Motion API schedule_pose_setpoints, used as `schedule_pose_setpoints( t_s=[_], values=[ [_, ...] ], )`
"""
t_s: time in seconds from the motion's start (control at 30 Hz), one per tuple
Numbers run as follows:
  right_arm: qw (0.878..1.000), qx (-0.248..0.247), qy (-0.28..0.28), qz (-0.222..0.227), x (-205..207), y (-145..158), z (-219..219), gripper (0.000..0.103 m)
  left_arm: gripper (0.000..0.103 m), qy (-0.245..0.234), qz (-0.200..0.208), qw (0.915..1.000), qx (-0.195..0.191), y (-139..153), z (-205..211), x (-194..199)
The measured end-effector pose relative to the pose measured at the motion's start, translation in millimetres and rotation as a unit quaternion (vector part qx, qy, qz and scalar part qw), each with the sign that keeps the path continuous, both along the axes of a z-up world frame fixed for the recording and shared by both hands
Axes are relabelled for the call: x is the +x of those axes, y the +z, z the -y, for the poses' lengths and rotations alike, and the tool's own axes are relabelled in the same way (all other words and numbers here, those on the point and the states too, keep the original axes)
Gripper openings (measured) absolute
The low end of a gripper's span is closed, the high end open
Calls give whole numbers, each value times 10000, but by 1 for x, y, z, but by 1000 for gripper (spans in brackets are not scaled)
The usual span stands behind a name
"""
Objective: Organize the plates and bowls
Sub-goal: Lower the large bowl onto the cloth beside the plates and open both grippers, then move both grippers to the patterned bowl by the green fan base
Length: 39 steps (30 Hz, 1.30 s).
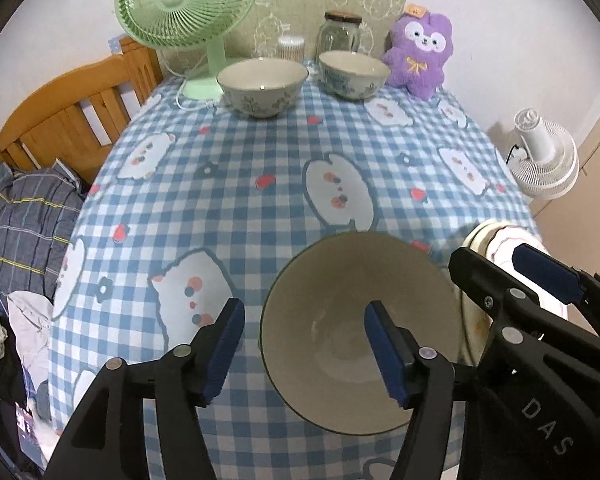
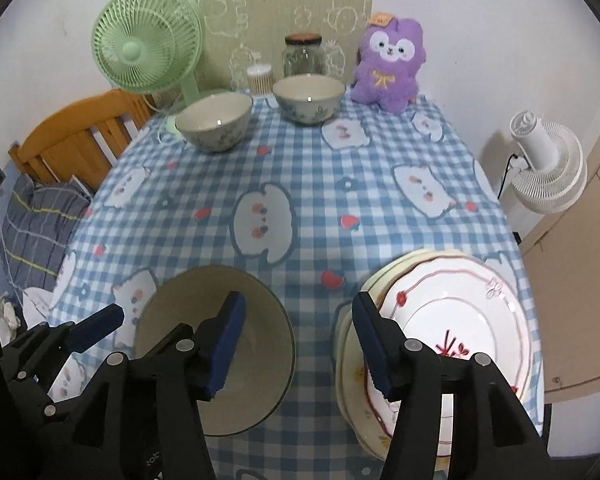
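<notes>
A large cream bowl [image 1: 340, 288] [image 2: 268, 340] stands upright near the front edge of the checked table [image 1: 236, 216]. My left gripper [image 1: 305, 346] hovers open over the bowl's left rim, which passes between the fingers without the pads touching it. A stack of plates [image 2: 460, 320] [image 1: 485, 236], a white one with red lines on top, lies right of the bowl. My right gripper [image 2: 298, 340] is open above the gap between bowl and plates and holds nothing. Two smaller patterned bowls [image 1: 262, 84] [image 1: 354, 74] stand apart at the back.
Along the back edge stand a green fan [image 1: 186, 0], a glass jar [image 1: 339, 36], a cotton-swab tub [image 1: 291, 46] and a purple plush toy [image 1: 418, 54]. A white fan [image 2: 548, 168] stands off the table's right side. A wooden bed frame [image 1: 72, 120] with bedding lies left.
</notes>
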State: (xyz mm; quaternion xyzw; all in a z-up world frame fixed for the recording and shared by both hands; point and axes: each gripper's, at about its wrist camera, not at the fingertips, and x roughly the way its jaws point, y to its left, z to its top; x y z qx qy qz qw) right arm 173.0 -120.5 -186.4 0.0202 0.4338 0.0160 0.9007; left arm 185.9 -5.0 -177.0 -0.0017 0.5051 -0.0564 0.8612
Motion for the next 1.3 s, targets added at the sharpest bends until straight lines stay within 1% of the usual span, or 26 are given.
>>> schedule_pose_setpoints(
  t_s=[0.03,0.1,0.17,0.3,0.5,0.6,0.73,0.8,0.93,1.13,1.3],
  values=[
    [10000,11,22,54,-1,6,1,64,67,19,32,10000,11,5,0,0],
    [9999,41,39,163,-4,17,2,73,73,52,108,9999,26,17,1,-2],
    [9996,63,50,276,-7,29,3,79,74,38,184,9998,-5,28,2,-4],
    [9989,80,74,464,-10,52,7,84,77,66,354,9993,78,51,5,-5],
    [9981,206,63,581,-12,79,13,85,80,153,593,9980,134,82,9,-6],
    [9978,252,91,613,-11,91,12,85,83,205,687,9974,95,96,8,-4],
    [9973,181,112,700,-4,107,6,85,84,120,796,9967,114,110,6,4],
    [9971,194,94,725,1,113,3,85,86,30,885,9960,106,116,2,11],
    [9969,284,-10,736,18,120,-7,85,87,-22,926,9957,58,124,-9,29],
    [9967,307,-38,755,47,127,-28,85,87,-9,935,9955,123,129,-28,58],
    [9962,304,-70,816,73,133,-42,85,88,-11,1039,9944,199,134,-42,82]
  ],
)
